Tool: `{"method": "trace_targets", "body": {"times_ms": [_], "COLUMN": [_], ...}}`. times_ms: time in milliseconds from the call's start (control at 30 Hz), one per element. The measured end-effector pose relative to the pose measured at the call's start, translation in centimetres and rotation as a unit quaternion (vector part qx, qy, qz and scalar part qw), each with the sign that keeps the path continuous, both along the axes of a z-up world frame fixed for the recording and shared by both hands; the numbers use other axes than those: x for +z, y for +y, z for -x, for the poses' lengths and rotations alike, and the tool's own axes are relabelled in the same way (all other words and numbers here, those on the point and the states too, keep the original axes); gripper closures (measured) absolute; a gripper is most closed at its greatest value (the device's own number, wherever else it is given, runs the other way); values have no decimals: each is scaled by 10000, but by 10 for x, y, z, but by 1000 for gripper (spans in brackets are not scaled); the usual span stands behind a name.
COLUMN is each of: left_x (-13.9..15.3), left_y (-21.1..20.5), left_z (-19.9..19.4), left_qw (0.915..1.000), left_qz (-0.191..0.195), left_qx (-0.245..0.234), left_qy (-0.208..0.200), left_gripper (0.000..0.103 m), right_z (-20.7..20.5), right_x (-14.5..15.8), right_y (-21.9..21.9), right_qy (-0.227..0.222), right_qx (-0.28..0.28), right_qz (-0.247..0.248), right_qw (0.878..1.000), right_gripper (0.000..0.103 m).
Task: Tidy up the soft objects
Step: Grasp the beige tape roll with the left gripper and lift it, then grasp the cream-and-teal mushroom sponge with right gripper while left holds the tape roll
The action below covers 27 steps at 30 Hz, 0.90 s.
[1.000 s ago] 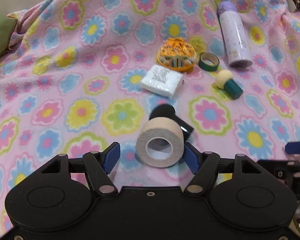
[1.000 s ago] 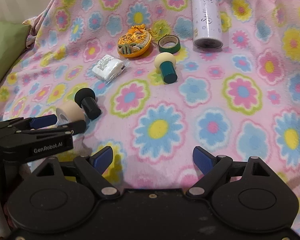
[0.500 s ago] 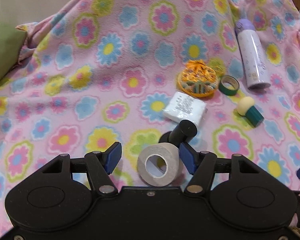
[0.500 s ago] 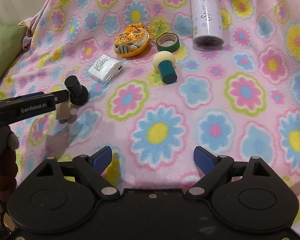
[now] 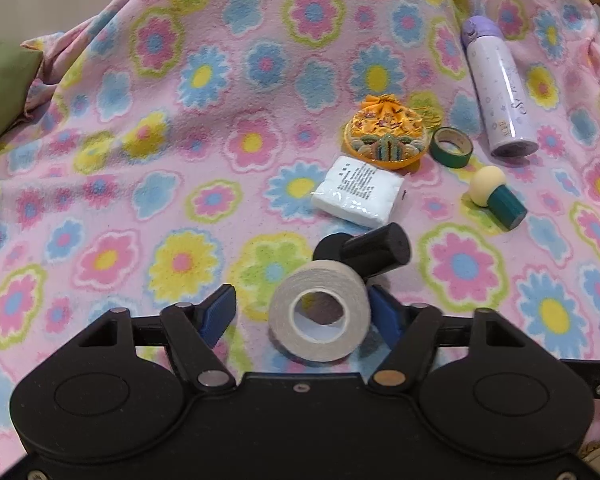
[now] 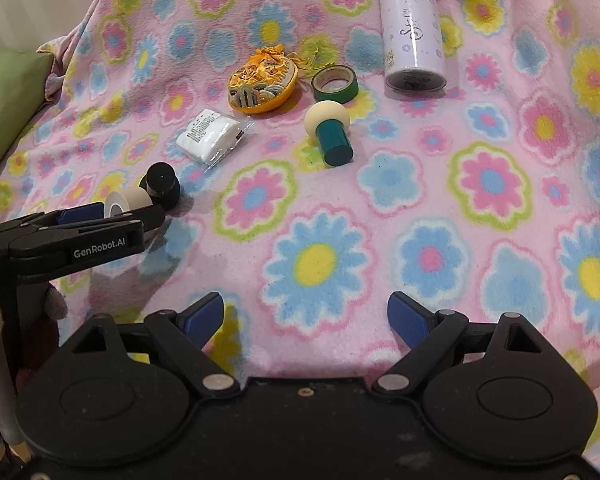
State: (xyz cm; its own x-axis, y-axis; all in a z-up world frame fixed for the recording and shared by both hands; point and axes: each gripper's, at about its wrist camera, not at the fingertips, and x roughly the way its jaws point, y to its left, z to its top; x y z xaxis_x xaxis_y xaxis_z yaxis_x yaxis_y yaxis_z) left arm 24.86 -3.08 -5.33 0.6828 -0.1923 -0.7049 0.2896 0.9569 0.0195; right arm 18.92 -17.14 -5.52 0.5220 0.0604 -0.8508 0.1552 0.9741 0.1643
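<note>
My left gripper [image 5: 302, 312] is open, its blue fingers on either side of a beige tape roll [image 5: 320, 314] that stands on edge against the right finger on the flowered blanket [image 5: 180, 120]. A black mushroom-shaped sponge [image 5: 370, 248] lies just behind the roll. In the right wrist view the left gripper [image 6: 112, 212], roll [image 6: 126, 202] and black sponge [image 6: 162, 182] sit at the left. My right gripper [image 6: 304, 318] is open and empty over the blanket. A white tissue pack [image 5: 358, 194], an orange embroidered pouch [image 5: 386, 138] and a green-and-cream sponge [image 5: 496, 196] lie beyond.
A green tape roll [image 5: 452, 146] and a lilac bottle [image 5: 498, 92] lie at the far right. A green cushion [image 5: 0, 88] sits at the left edge. In the right wrist view the bottle [image 6: 412, 28] lies at the top.
My left gripper has drawn back and tilted, so the far objects sit higher in its view. The beige roll stays between its fingers. The black sponge has tipped over. The right gripper has barely moved.
</note>
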Motion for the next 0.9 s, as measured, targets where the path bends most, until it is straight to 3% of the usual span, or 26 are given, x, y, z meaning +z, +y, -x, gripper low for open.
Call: {"method": "trace_targets", "body": {"times_ms": [33,300,467,600,700,767,900], "left_x": [1,14,19,13,8,6,1], "left_y": [0,0,7,15,19,23,29], "left_z": [1,10,9,0,-4,-5,-4], "left_qw": [10000,9999,9981,9967,9974,9979,9987], "left_qz": [50,-90,-547,-664,-561,-469,-330], "left_qx": [-75,-45,86,208,299,338,340], "left_qy": [10,-7,276,419,334,283,199], "left_gripper": [53,53,53,53,47,37,33], "right_z": [0,0,0,0,0,1,0], "right_x": [0,-1,-1,-1,-1,0,0], "right_y": [0,-1,-1,1,1,1,2], "right_qy": [1,-13,-18,-28,-24,-20,-6], "right_qx": [1,-10,-10,-15,-4,3,-5], "right_qz": [-1,-17,-4,22,25,24,44], "right_qw": [10000,10000,10000,10000,10000,10000,10000], "right_gripper": [13,13,13,12,12,13,13]}}
